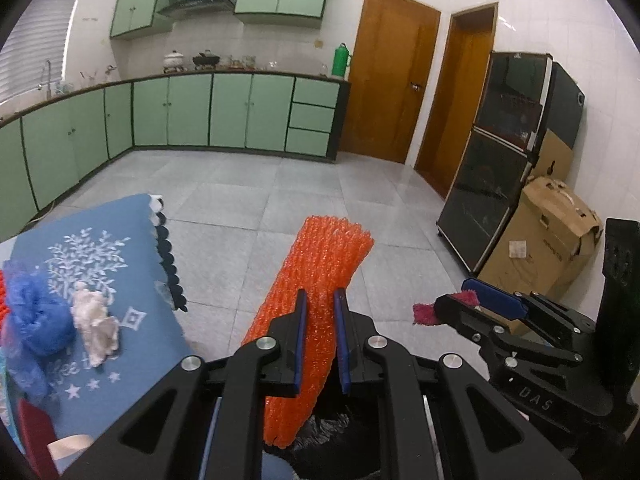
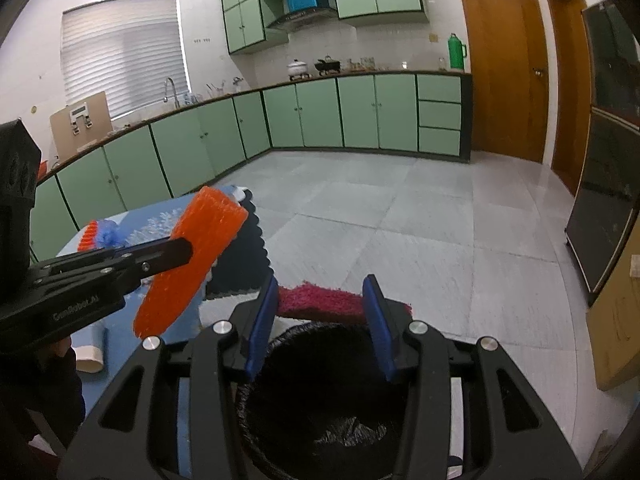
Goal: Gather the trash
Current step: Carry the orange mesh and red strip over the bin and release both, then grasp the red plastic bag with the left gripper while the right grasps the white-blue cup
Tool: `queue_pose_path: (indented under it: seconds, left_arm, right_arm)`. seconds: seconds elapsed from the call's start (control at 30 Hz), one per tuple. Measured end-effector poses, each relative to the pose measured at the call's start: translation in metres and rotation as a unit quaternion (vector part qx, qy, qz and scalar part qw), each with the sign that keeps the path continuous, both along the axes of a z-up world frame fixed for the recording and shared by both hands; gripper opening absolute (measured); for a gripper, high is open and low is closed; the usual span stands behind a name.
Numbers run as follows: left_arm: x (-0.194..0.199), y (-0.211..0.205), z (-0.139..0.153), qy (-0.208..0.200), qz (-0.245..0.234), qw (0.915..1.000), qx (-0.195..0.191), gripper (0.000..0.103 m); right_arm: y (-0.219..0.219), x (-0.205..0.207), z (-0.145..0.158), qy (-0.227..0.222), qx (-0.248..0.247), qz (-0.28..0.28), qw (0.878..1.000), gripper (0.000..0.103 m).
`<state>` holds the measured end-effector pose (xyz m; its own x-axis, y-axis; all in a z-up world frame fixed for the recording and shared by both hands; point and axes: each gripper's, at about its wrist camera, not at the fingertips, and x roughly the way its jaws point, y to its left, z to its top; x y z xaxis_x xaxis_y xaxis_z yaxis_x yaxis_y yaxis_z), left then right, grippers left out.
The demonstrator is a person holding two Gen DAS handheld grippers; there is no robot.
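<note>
Clamped in the left gripper [image 1: 322, 334] is a long piece of orange foam netting [image 1: 320, 276]; the blue pads are drawn narrow against its sides, and it sticks out beyond the fingertips, tilted up and to the right. Its lower end hangs over the dark mouth of a black bin [image 2: 320, 392].

At the far left of the left wrist view, a desk under a blue cloth [image 1: 132, 236] with white leaf and star prints carries more rubbish. A wad of blue netting [image 1: 34, 320] lies near the left edge, and a crumpled pale tissue [image 1: 96, 320] sits just beside it, on its right. A scalloped dark trim runs along the cloth's right edge.

Further right, the right gripper [image 2: 322, 320] is partly open. A flat magenta pad [image 2: 320, 300] lies across between its fingers. From the left wrist view this pad pokes out past the fingertips, but I cannot tell whether the pads press on it. Directly below this gripper sits the bin, lined with a black bag.

Beyond both grippers lie a grey tiled floor [image 1: 280, 184], green cabinets [image 1: 228, 112] and two brown doors.
</note>
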<state>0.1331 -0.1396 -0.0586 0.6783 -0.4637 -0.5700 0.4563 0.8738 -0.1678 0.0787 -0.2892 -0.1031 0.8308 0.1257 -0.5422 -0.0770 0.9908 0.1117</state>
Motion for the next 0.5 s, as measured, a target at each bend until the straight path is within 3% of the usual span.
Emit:
queue_pose_path:
  seconds: [0.07, 0.23, 0.33, 0.4, 0.5]
  left_arm:
    - [0.003, -0.005, -0.004, 0.006, -0.004, 1.0000, 0.002, 0.019]
    - [0.010, -0.001, -0.008, 0.019, -0.005, 0.9998, -0.006, 0.045]
    - [0.009, 0.007, -0.006, 0.015, 0.003, 0.9999, -0.007, 0.057]
    - [0.006, 0.016, -0.001, 0.009, 0.012, 0.9999, -0.008, 0.060]
    - [0.002, 0.032, 0.005, -0.001, 0.029, 0.9996, -0.005, 0.066]
  right_arm:
    - [0.001, 0.002, -0.004, 0.004, -0.003, -0.007, 1.000, 0.050]
    - [-0.006, 0.003, -0.010, 0.008, -0.001, -0.031, 1.000, 0.062]
    - [-0.007, -0.001, -0.009, -0.001, -0.004, -0.050, 0.999, 0.080]
    - [-0.008, -0.004, -0.007, -0.010, -0.013, -0.066, 0.998, 0.090]
    - [-0.008, -0.006, -0.003, -0.018, -0.007, -0.077, 0.997, 0.093]
